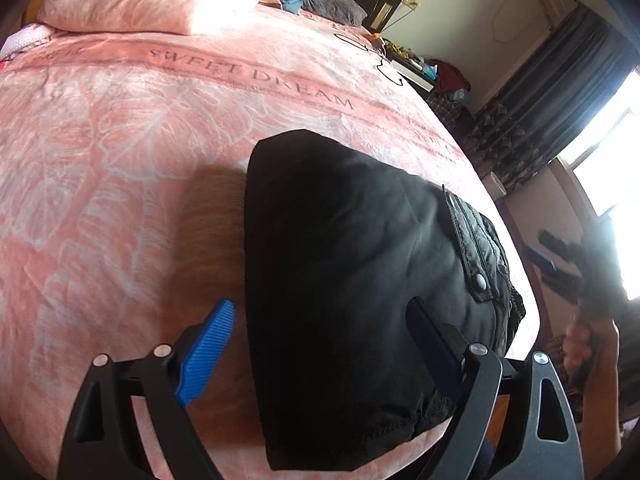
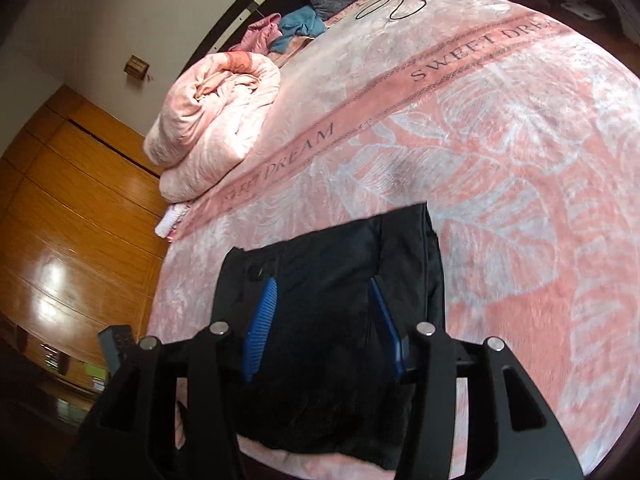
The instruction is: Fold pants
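The pink blanket (image 1: pixel 120 152) covers the bed, the black pants (image 1: pixel 352 280) lie folded on it near its front edge, and above the pants the left gripper (image 1: pixel 320 344) and right gripper (image 2: pixel 320 324) both hover with jaws spread, holding nothing.

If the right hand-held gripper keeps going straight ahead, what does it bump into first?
Probably the black pants. The right hand-held gripper is open and points at them on the pink blanket. Depth is hard to judge.
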Motion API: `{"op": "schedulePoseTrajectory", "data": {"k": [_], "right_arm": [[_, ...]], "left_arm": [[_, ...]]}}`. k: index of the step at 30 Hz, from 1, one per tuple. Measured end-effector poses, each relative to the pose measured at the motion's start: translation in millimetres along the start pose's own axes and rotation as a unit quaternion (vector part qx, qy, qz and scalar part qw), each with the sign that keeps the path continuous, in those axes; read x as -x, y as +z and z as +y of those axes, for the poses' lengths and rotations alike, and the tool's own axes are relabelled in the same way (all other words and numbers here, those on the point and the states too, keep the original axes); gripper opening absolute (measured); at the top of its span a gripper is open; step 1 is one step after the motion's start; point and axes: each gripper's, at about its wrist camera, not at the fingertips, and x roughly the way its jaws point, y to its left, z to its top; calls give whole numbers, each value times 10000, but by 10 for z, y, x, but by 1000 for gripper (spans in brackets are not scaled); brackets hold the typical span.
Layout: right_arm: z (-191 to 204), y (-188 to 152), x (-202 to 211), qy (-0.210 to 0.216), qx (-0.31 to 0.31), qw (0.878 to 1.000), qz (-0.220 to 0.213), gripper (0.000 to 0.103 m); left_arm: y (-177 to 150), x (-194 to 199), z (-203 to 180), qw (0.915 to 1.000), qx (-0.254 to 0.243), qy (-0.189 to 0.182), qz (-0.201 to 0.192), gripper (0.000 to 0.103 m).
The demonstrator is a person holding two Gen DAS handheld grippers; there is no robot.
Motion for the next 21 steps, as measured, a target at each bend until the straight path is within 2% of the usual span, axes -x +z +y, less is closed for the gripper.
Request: {"op": "schedulePoseTrajectory", "data": {"k": [2, 4, 7, 8, 10, 11, 12, 14, 16, 18, 20, 21], "right_arm": [[-34, -240, 51, 67, -84, 9999, 47, 48], [-154, -388, -23, -73, -263, 9995, 164, 50], [-344, -476, -203, -303, -426, 9980, 360, 41], [-322, -465, -177, -276, -403, 9981, 370, 42], [-227, -426, 6, -18, -382, 9988, 318, 65], [-185, -383, 136, -14, -334, 9991, 247, 91], [-173, -334, 253, -72, -299, 9993, 208, 101], [-265, -224, 340, 21, -439, 9979, 474, 101], [-467, -152, 314, 163, -830, 9926, 866, 101], [-668, -116, 230, 245, -1082, 9871, 1157, 101], [-817, -93, 109, 305, -1232, 9819, 1407, 101], [-866, -80, 45, 377, -1268, 9801, 1478, 101]], "left_arm": [[-18, -9, 39, 10000, 43, 25, 45, 89], [-28, -63, 82, 9998, 150, 11, 160, 89], [-39, -165, 118, 9987, 270, -66, 434, 89], [-36, -169, 142, 9981, 349, -145, 487, 89], [-1, -99, 218, 9963, 537, -408, 527, 89], [26, -49, 263, 9951, 617, -581, 509, 89], [74, 11, 333, 9930, 718, -793, 506, 94], [169, 60, 482, 9869, 946, -1178, 560, 99], [268, -39, 688, 9712, 1366, -1686, 980, 99], [336, -176, 821, 9598, 1576, -1912, 1321, 99], [397, -259, 912, 9596, 1603, -1833, 1409, 99], [435, -323, 955, 9571, 1598, -1906, 1485, 99]]}}
